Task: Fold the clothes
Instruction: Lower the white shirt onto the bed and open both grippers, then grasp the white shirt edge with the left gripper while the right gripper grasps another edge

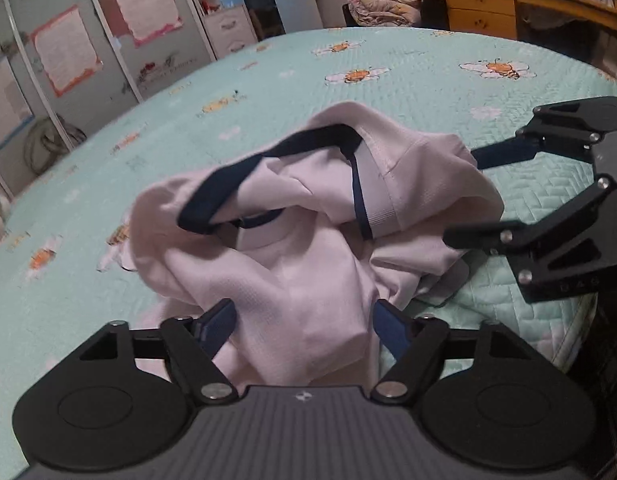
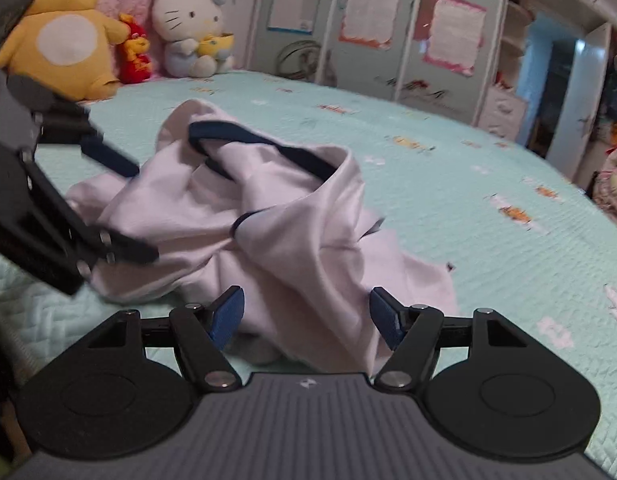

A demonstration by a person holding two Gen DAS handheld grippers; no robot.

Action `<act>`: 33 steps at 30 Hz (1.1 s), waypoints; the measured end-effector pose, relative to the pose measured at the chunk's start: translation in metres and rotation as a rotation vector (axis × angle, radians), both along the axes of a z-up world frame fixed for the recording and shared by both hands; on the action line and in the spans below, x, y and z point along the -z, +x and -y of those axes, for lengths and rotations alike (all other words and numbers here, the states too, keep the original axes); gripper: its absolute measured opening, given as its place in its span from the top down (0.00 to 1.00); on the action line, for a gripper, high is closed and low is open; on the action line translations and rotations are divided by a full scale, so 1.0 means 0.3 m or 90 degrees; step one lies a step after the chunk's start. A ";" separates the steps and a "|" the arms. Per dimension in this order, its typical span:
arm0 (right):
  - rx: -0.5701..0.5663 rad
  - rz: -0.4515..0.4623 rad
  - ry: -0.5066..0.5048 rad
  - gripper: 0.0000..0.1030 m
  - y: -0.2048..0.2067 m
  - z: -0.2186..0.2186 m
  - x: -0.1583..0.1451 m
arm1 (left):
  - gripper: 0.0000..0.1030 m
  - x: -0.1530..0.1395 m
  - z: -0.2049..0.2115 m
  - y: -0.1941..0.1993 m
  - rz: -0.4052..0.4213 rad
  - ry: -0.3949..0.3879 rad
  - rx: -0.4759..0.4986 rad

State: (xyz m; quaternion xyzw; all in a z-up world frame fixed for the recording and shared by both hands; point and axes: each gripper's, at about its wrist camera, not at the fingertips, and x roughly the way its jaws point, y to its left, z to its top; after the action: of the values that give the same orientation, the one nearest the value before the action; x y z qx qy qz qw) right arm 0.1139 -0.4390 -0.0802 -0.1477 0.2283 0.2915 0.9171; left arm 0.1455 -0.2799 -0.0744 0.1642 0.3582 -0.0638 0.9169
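Item: white shirt [image 1: 308,240] with dark navy trim, crumpled in a heap at centre frame on a pale green bee-print bedspread [image 1: 428,64]. Left gripper [image 1: 304,320], lower centre of its own view: fingers spread wide, cloth bunched between them, not clamped. Right gripper [image 2: 304,312], lower centre of its own view: likewise spread wide around the shirt's near edge; plush toys [image 2: 108,32] upper left.

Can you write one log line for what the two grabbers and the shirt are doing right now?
garment: white shirt crumpled on bed | left gripper: open, straddling cloth | right gripper: open, straddling cloth | fold: not started
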 end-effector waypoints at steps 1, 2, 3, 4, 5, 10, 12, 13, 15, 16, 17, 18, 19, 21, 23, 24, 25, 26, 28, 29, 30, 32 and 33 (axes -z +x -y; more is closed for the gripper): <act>0.010 -0.005 0.008 0.33 0.016 0.008 -0.003 | 0.42 0.009 -0.006 0.005 -0.007 -0.003 0.001; 0.021 -0.011 0.016 0.34 0.035 0.018 -0.007 | 0.58 0.016 -0.013 0.011 -0.015 -0.006 0.000; 0.030 -0.023 0.022 0.35 0.056 0.025 -0.003 | 0.76 0.024 -0.025 0.022 -0.027 -0.013 -0.004; 0.038 -0.037 0.027 0.38 0.079 0.032 0.002 | 0.86 0.028 -0.039 0.031 -0.039 -0.023 -0.015; 0.044 -0.047 0.033 0.52 0.096 0.040 0.006 | 0.94 0.016 -0.058 0.029 -0.036 -0.039 -0.027; 0.073 -0.087 0.130 0.94 0.144 0.115 -0.029 | 0.95 -0.116 -0.151 -0.023 0.037 -0.113 -0.064; 0.082 -0.098 0.191 0.98 0.160 0.156 -0.073 | 0.95 -0.200 -0.188 -0.053 0.084 -0.132 -0.074; 0.087 -0.104 0.224 0.98 0.173 0.180 -0.098 | 0.95 -0.241 -0.208 -0.067 0.105 -0.143 -0.081; 0.097 -0.116 0.280 0.98 0.205 0.224 -0.146 | 0.95 -0.320 -0.250 -0.094 0.148 -0.160 -0.099; 0.108 -0.120 0.304 0.98 0.221 0.244 -0.165 | 0.95 -0.355 -0.271 -0.109 0.170 -0.166 -0.109; 0.120 -0.123 0.328 0.98 0.237 0.265 -0.182 | 0.95 -0.381 -0.290 -0.123 0.186 -0.168 -0.120; 0.125 -0.133 0.355 0.98 0.252 0.287 -0.193 | 0.95 -0.406 -0.309 -0.137 0.200 -0.169 -0.132; 0.128 -0.145 0.384 0.98 0.267 0.309 -0.202 | 0.95 -0.421 -0.326 -0.145 0.207 -0.165 -0.142; 0.140 -0.154 0.411 0.99 0.279 0.341 -0.206 | 0.95 -0.410 -0.360 -0.161 0.204 -0.157 -0.168; 0.162 -0.155 0.391 0.99 0.278 0.354 -0.194 | 0.96 -0.382 -0.391 -0.181 0.187 -0.158 -0.182; 0.167 -0.171 0.375 0.99 0.278 0.356 -0.172 | 0.96 -0.359 -0.404 -0.192 0.168 -0.166 -0.179; 0.171 -0.190 0.359 0.99 0.278 0.358 -0.148 | 0.96 -0.343 -0.408 -0.200 0.157 -0.168 -0.177; 0.169 -0.213 0.344 0.99 0.279 0.357 -0.119 | 0.96 -0.329 -0.409 -0.205 0.148 -0.168 -0.177; 0.165 -0.229 0.310 0.98 0.267 0.342 -0.074 | 0.96 -0.301 -0.412 -0.217 0.131 -0.168 -0.176; 0.151 -0.221 0.296 0.94 0.256 0.325 -0.072 | 0.96 -0.287 -0.413 -0.222 0.122 -0.168 -0.175; 0.132 -0.210 0.284 0.93 0.243 0.305 -0.074 | 0.96 -0.273 -0.415 -0.228 0.114 -0.168 -0.175; 0.089 -0.184 0.256 0.76 0.216 0.253 -0.087 | 0.96 -0.245 -0.417 -0.239 0.096 -0.168 -0.174; 0.061 -0.169 0.242 0.55 0.202 0.218 -0.100 | 0.96 -0.231 -0.419 -0.245 0.088 -0.168 -0.173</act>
State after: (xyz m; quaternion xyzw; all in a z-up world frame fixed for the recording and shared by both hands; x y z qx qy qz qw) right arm 0.1744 -0.5044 -0.0501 0.0780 0.2948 0.3019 0.9032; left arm 0.0720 -0.1543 -0.0049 -0.0030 0.3022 0.0259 0.9529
